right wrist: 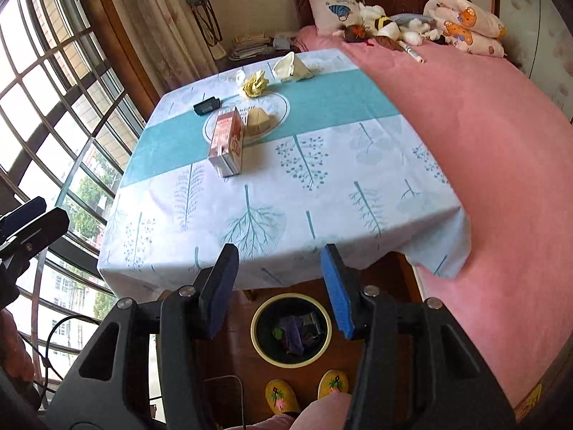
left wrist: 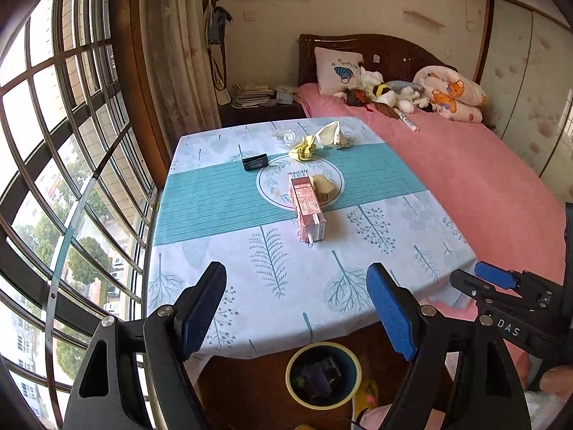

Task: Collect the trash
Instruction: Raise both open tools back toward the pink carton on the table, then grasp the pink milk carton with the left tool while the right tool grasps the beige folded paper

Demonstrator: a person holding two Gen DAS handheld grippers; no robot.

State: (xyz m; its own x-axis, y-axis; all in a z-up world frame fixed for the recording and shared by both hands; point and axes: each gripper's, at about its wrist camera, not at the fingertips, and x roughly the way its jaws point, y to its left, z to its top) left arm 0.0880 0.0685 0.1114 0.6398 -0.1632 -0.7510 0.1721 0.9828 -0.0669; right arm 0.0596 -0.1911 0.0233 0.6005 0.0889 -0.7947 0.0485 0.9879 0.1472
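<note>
Right wrist view: my right tongs (right wrist: 279,290) and left tongs (left wrist: 297,311) both gape empty; bin (right wrist: 290,329) just below them already holds scraps. Ahead on the table (right wrist: 358,193) remain carton (right wrist: 227,143), yellow wad (right wrist: 254,84), tissue (right wrist: 290,68).

Bin (right wrist: 290,329) contents dark, indistinct; slippers (right wrist: 281,396) partly hidden by knee.

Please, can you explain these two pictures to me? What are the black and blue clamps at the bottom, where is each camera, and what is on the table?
Each clamp is a hand-held gripper carrying its own camera. One view looks along the left gripper, the other along the right gripper. Both are open and hold nothing. On the table lie a pink carton, a beige lump, yellow crumpled paper, white paper and a small black box. A bin stands on the floor below, already holding some trash.
</note>
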